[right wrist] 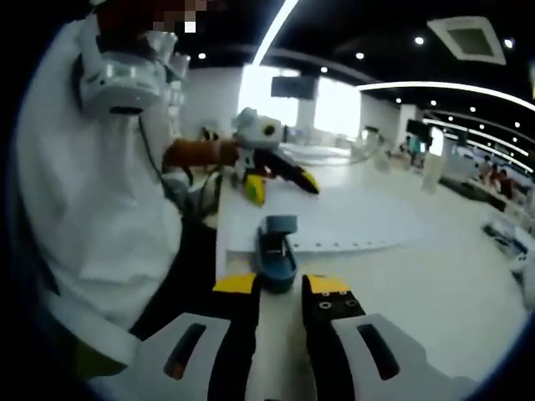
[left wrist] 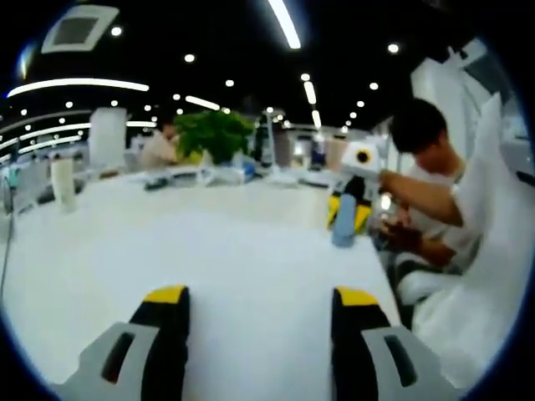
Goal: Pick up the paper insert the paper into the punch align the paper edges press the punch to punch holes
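Note:
A small blue hole punch (right wrist: 277, 249) stands on the white table at the near left edge of a white paper sheet (right wrist: 343, 219). A row of small holes runs along that edge. My right gripper (right wrist: 282, 286) has its yellow-tipped jaws close on either side of the punch's near end, gripping it. From the left gripper view, the right gripper (left wrist: 349, 209) stands over the blue punch (left wrist: 343, 224) at the table's right side. My left gripper (left wrist: 260, 295) hangs open over bare table with nothing between its jaws. It also shows as the left gripper (right wrist: 280, 180), held beyond the paper.
A person in white sits at the table's edge (left wrist: 435, 192), close to the punch. The table edge (right wrist: 219, 242) runs just left of the punch. A green plant (left wrist: 213, 134) and several small items stand at the table's far end.

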The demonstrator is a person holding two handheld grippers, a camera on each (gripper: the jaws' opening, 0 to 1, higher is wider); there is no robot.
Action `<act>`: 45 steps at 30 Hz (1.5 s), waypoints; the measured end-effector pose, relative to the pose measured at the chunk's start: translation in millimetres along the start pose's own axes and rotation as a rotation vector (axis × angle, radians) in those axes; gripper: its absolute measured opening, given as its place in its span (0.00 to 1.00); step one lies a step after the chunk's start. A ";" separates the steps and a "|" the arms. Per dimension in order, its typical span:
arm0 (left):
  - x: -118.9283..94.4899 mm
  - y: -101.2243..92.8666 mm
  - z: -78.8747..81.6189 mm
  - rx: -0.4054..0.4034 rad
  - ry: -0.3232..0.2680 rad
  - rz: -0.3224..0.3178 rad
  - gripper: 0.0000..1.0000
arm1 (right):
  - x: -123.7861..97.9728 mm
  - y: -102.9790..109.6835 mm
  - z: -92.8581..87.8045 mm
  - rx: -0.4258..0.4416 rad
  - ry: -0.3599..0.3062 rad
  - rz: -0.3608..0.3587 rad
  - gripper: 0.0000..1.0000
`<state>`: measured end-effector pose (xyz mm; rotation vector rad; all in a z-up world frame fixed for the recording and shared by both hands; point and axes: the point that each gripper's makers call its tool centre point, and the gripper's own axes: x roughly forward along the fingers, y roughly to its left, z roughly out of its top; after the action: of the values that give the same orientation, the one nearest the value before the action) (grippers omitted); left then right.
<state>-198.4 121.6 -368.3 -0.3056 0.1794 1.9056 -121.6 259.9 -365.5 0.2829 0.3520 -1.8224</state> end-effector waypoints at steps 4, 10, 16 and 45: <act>0.3 -0.9 -0.7 0.004 0.003 -0.003 0.68 | 1.9 0.3 0.7 0.007 -0.002 0.006 0.24; -3.9 -4.9 13.7 -0.015 -0.040 -0.011 0.65 | -7.8 0.3 0.7 0.038 0.017 -0.045 0.32; 12.3 -44.2 42.6 0.056 -0.086 -0.128 0.63 | -28.2 -4.4 33.2 0.134 -0.117 -0.225 0.25; 105.3 -117.7 35.1 0.221 0.005 -0.401 0.37 | -48.9 -22.4 52.7 0.363 -0.344 -0.609 0.16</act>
<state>-126.7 266.6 -363.4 -0.1801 0.3060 1.4735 -130.5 289.0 -296.6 0.1063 -0.1624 -2.4887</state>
